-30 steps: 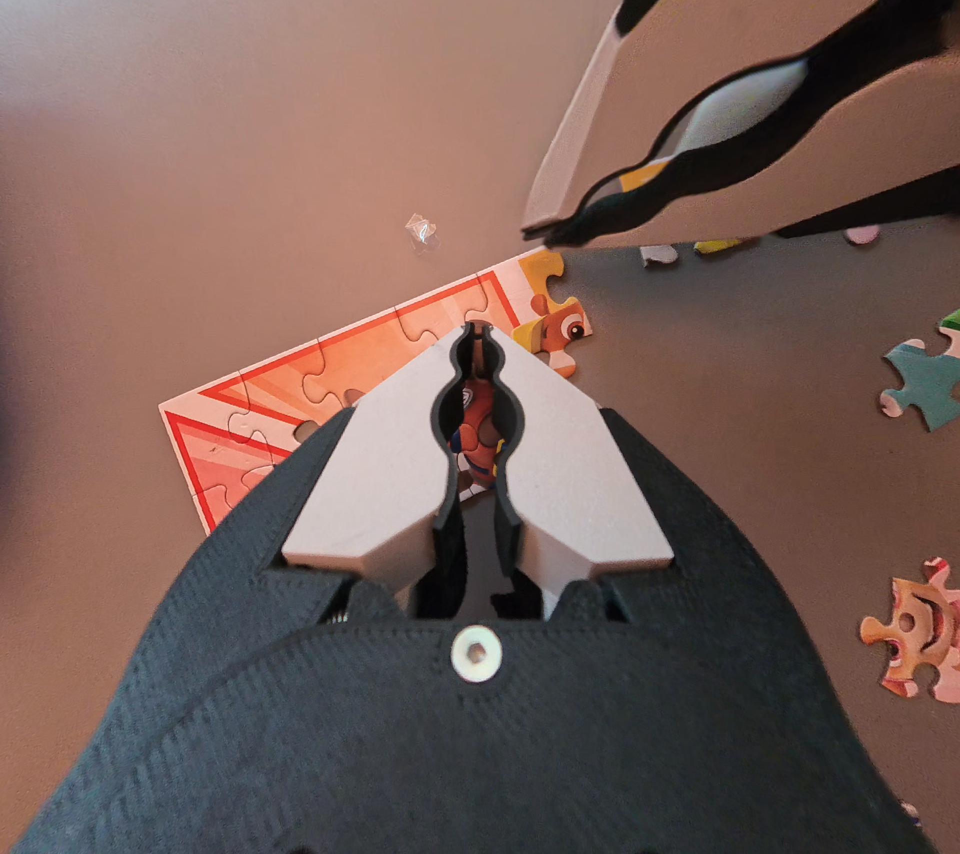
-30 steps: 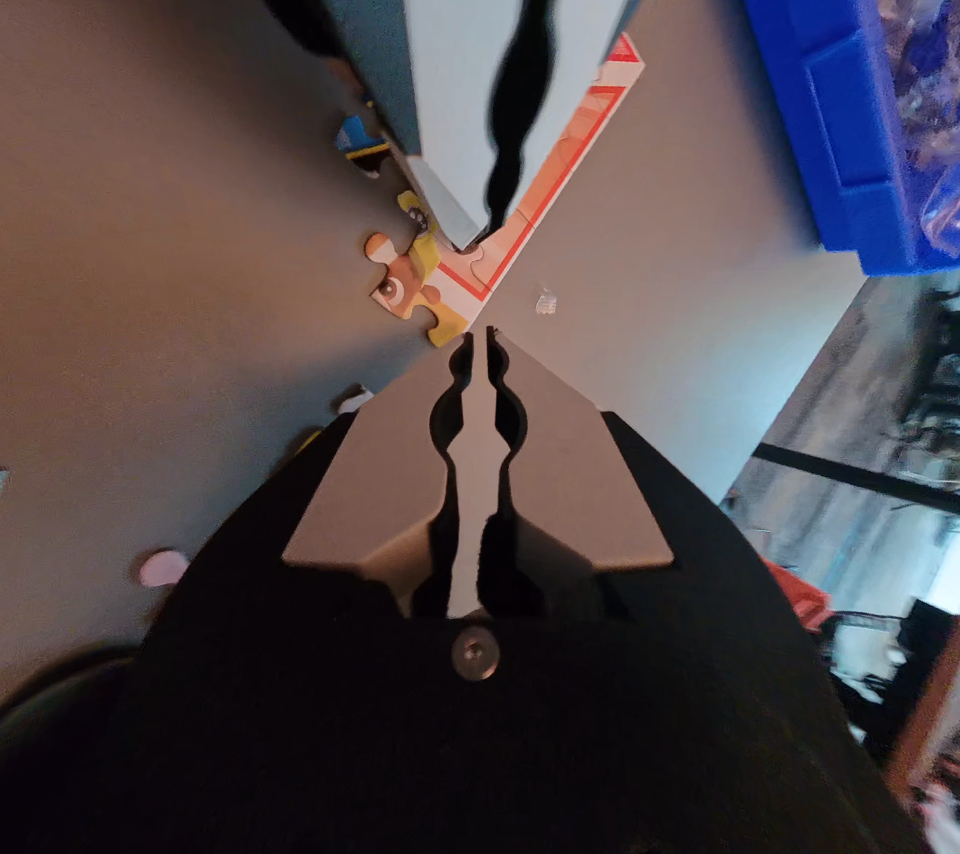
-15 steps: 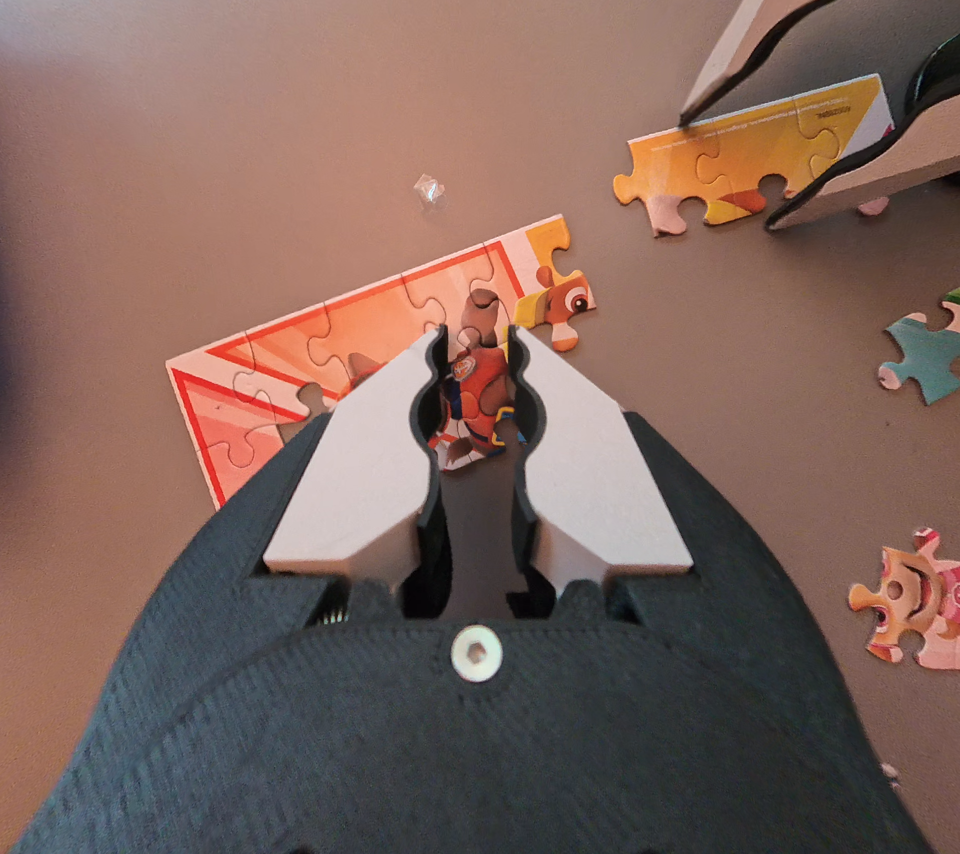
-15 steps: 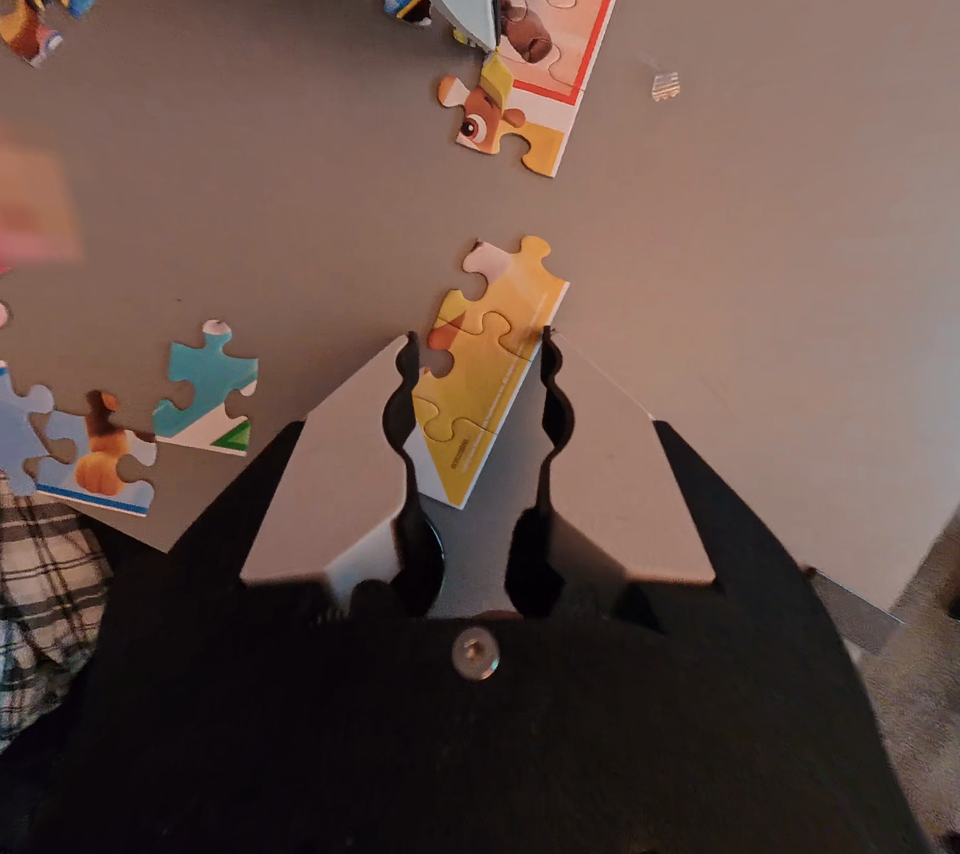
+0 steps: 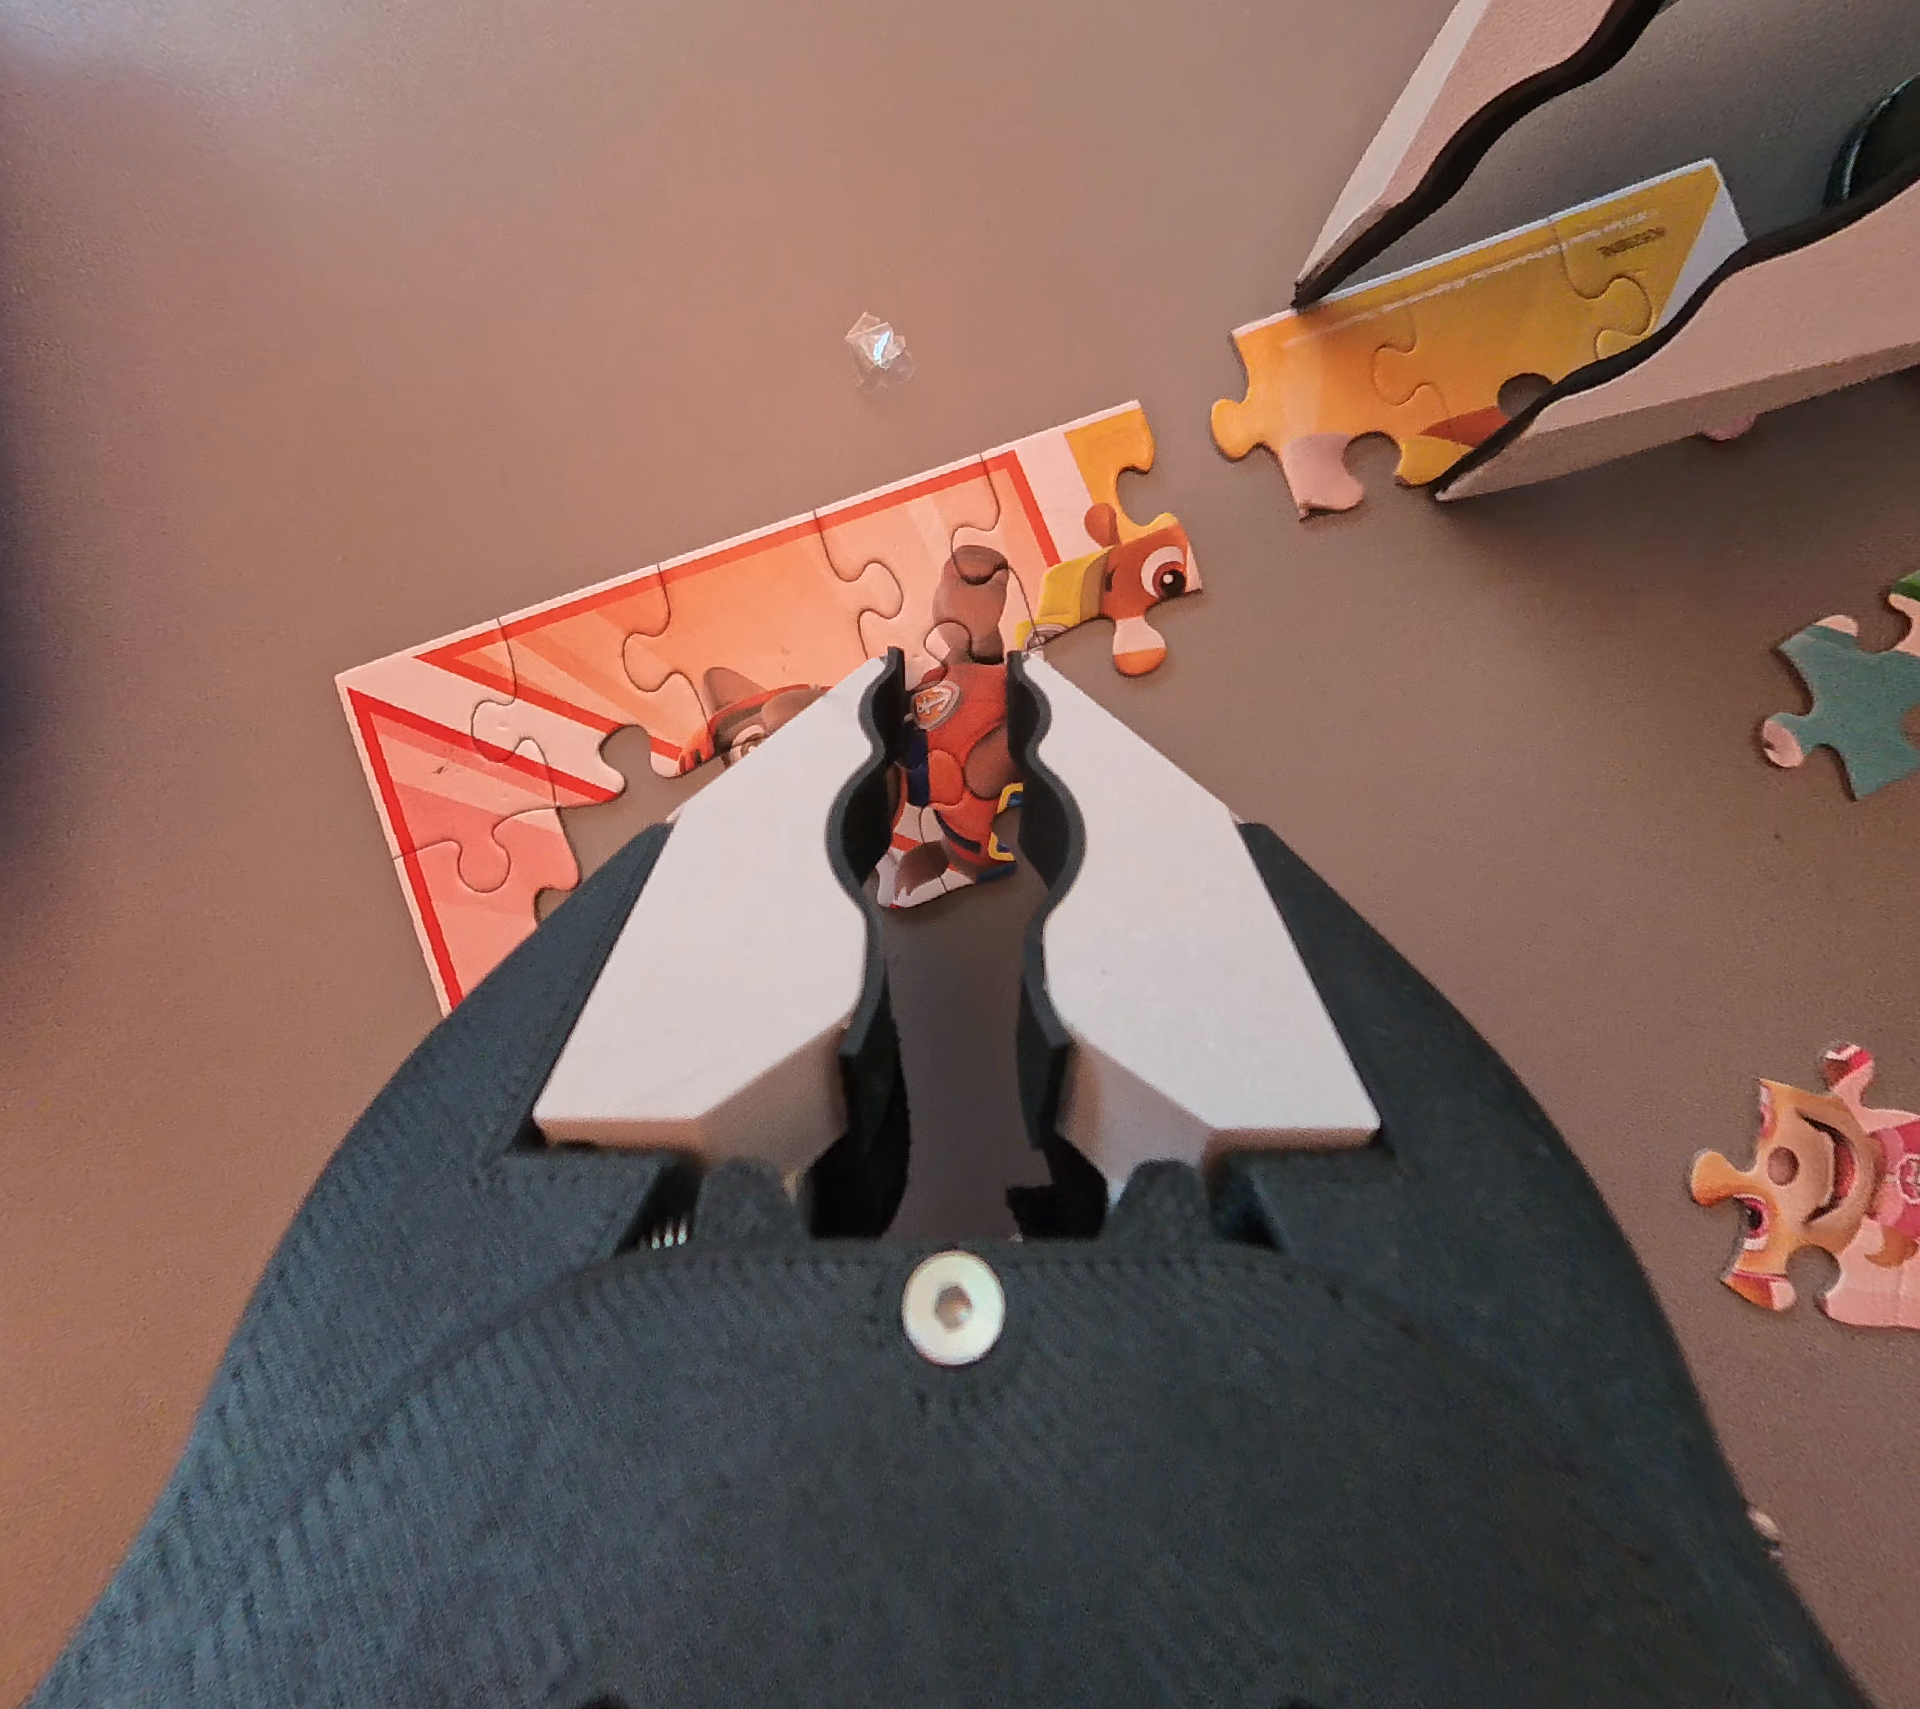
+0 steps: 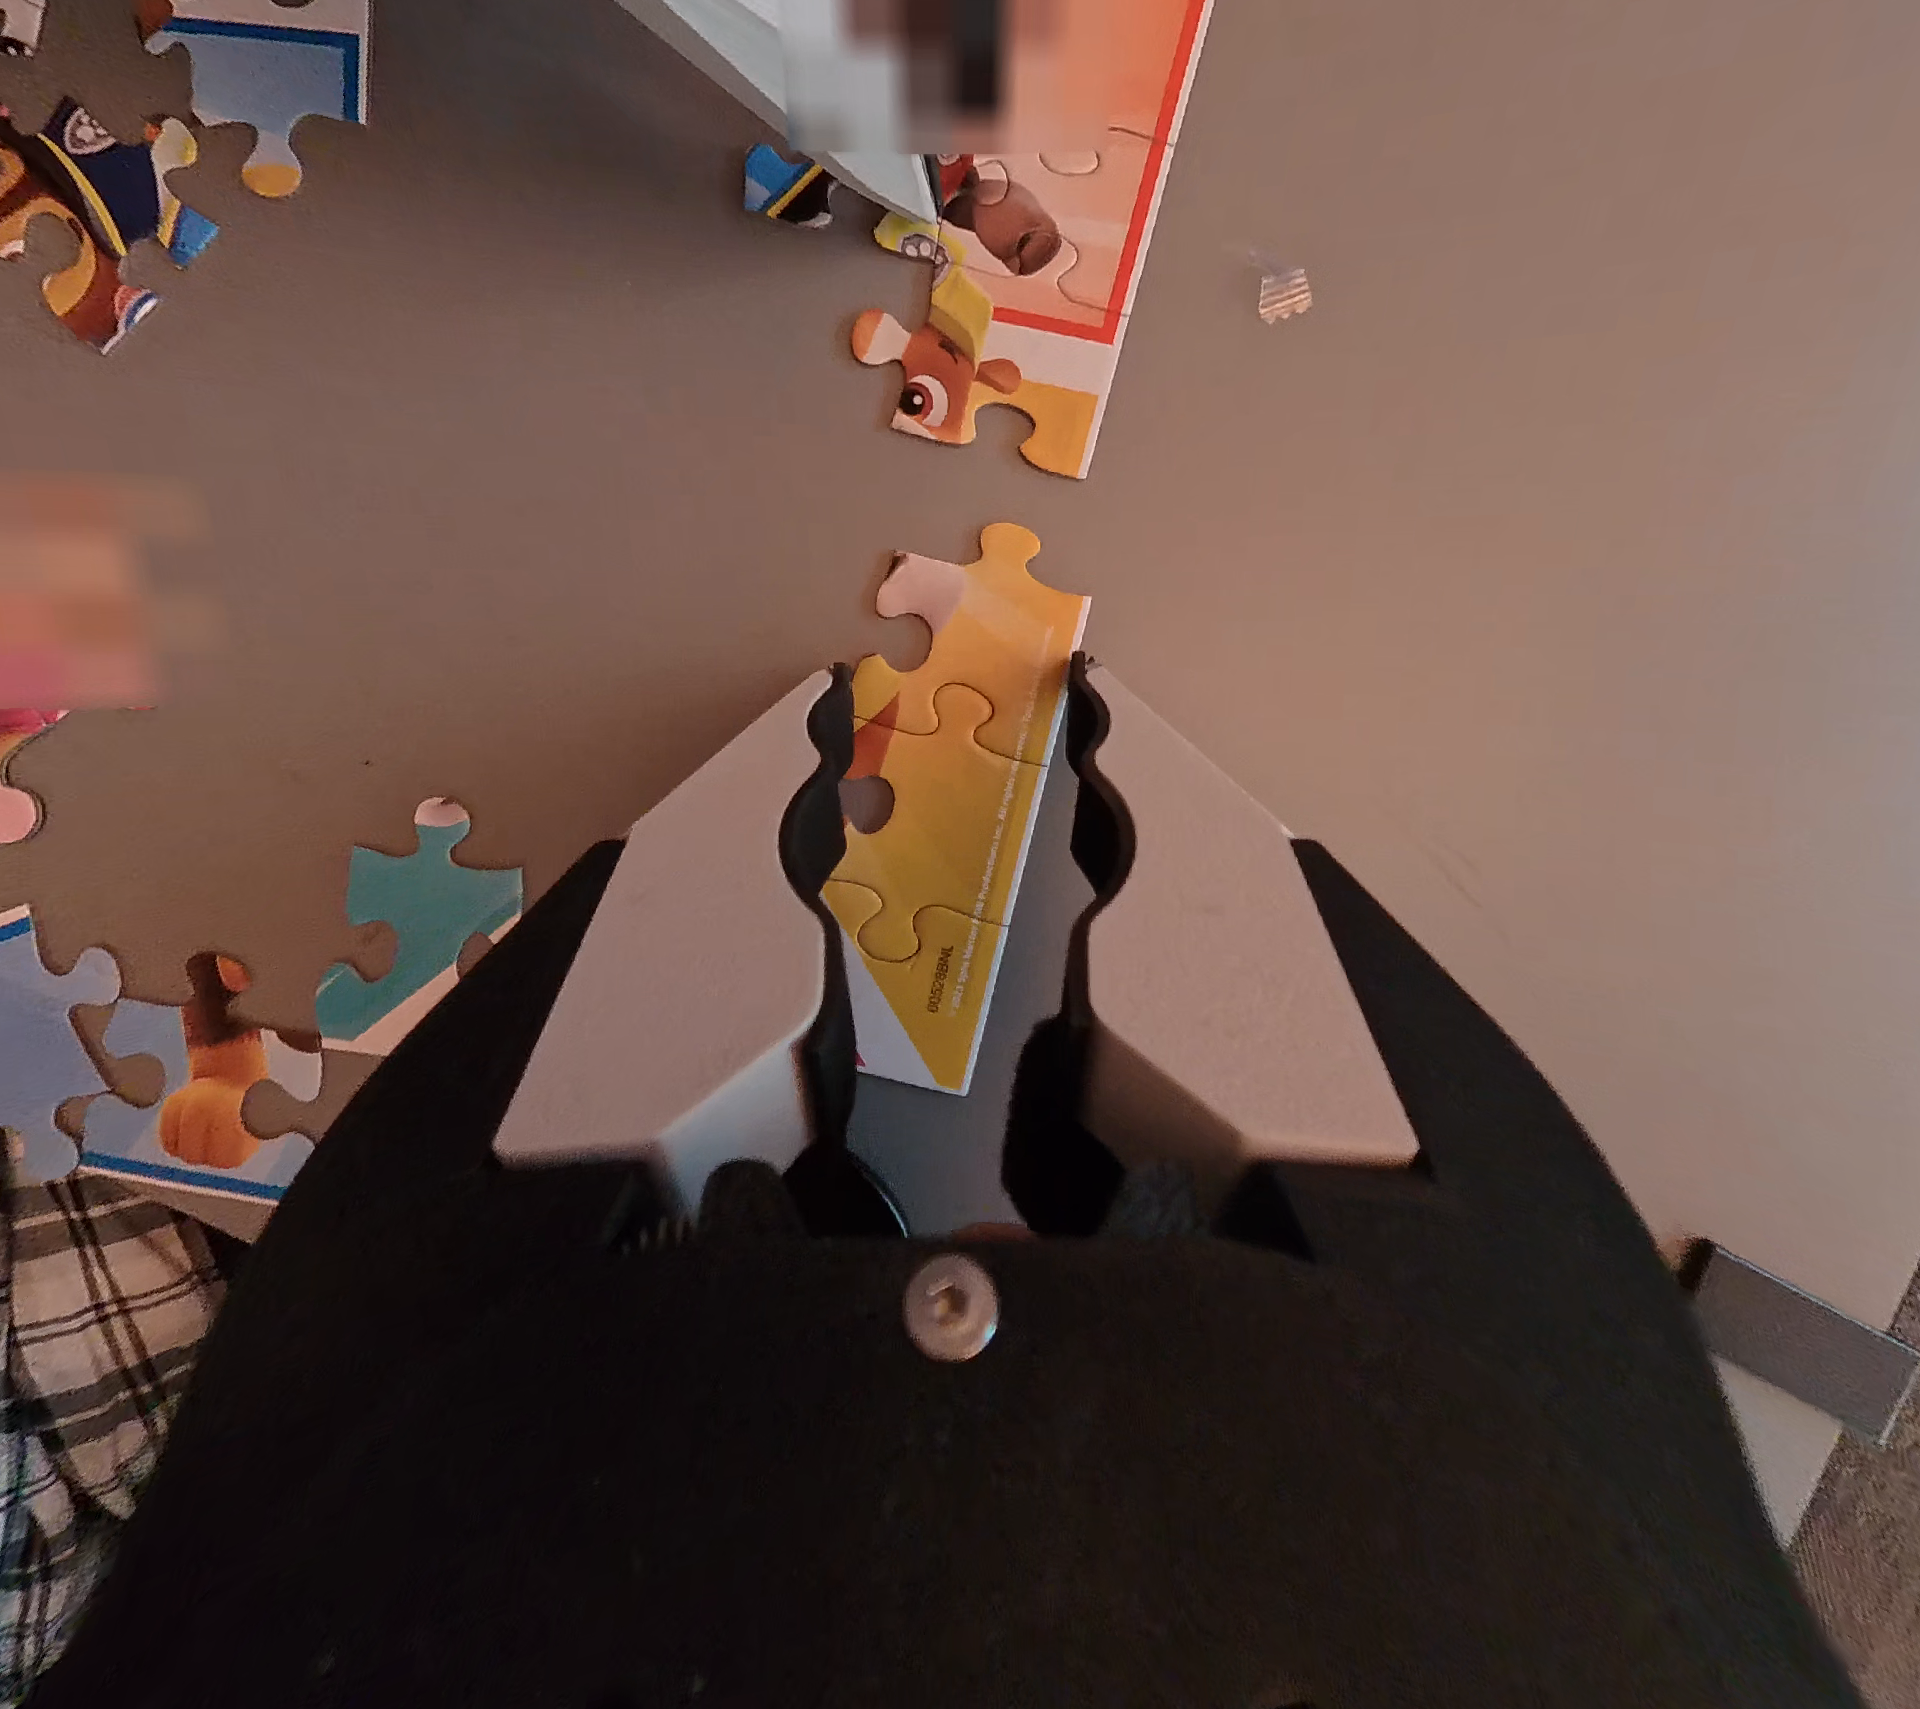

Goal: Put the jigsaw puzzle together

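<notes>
The yellow strip (image 6: 966, 786) of joined puzzle pieces lies flat on the bench (image 6: 1455, 309) — small print runs along its border — between the right gripper (image 6: 951, 672)'s wide jaws. The left gripper (image 5: 951, 667), jaws narrowly parted, straddles the orange assembled section (image 5: 727, 610); nothing gripped.

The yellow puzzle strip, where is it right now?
The yellow puzzle strip lies on the table between the open right tool's fingers, just short of the orange assembled section; in the left wrist view it sits upper right.
</notes>
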Motion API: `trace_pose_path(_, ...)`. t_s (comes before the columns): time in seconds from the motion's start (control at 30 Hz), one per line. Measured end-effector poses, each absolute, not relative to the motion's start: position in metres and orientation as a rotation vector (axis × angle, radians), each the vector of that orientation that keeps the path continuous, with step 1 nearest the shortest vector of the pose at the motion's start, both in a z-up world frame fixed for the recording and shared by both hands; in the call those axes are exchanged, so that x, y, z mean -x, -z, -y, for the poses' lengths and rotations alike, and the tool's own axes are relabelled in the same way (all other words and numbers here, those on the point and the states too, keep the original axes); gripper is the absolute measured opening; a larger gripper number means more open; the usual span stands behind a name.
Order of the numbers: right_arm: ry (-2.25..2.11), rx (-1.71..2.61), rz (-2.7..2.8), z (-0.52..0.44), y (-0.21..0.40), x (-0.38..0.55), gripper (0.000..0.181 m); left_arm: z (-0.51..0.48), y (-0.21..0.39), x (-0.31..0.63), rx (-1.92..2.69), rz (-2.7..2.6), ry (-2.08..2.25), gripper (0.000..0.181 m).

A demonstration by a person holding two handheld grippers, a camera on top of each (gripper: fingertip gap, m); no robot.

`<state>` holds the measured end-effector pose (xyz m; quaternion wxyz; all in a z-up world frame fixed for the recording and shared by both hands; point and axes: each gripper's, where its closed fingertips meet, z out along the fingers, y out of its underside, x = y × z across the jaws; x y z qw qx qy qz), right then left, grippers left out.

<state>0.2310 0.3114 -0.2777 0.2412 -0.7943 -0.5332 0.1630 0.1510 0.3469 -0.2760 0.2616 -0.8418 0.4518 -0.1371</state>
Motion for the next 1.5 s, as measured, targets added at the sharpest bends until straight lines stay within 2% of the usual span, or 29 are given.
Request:
trace_pose_path(0.57,-0.497,2.107,1.394,-0.320,0.277,-0.209,0.040,-0.348,0.276,-0.151,2.271,-1.220,0.381,0.018)
trace_pose_path(0.73,-0.506,2.088,1.397,-0.321,0.266,-0.206,0.046,-0.348,0.276,-0.152,2.271,-1.223,0.382,0.018)
trace_pose_path(0.87,-0.471,2.018,1.460,-0.322,0.260,-0.197,0.031,-0.349,0.276,-0.152,2.272,-1.223,0.386,0.017)
trace_pose_path(1.07,-0.457,2.080,1.466,-0.325,0.276,-0.199,0.017,-0.349,0.276,-0.152,2.275,-1.215,0.392,0.017)
trace_pose_path(1.33,-0.389,2.069,1.492,-0.326,0.272,-0.198,0.019,-0.348,0.276,-0.153,2.278,-1.227,0.387,0.018)
trace_pose_path(1.43,-0.389,2.055,1.496,-0.327,0.271,-0.193,0.014,-0.348,0.276,-0.153,2.279,-1.226,0.388,0.019)
trace_pose_path(1.47,-0.374,2.059,1.511,-0.328,0.275,-0.193,0.011,-0.348,0.276,-0.153,2.279,-1.226,0.389,0.019)
trace_pose_path(1.5,-0.385,2.048,1.515,-0.328,0.276,-0.191,0.000,-0.348,0.276,-0.153,2.279,-1.225,0.389,0.019)
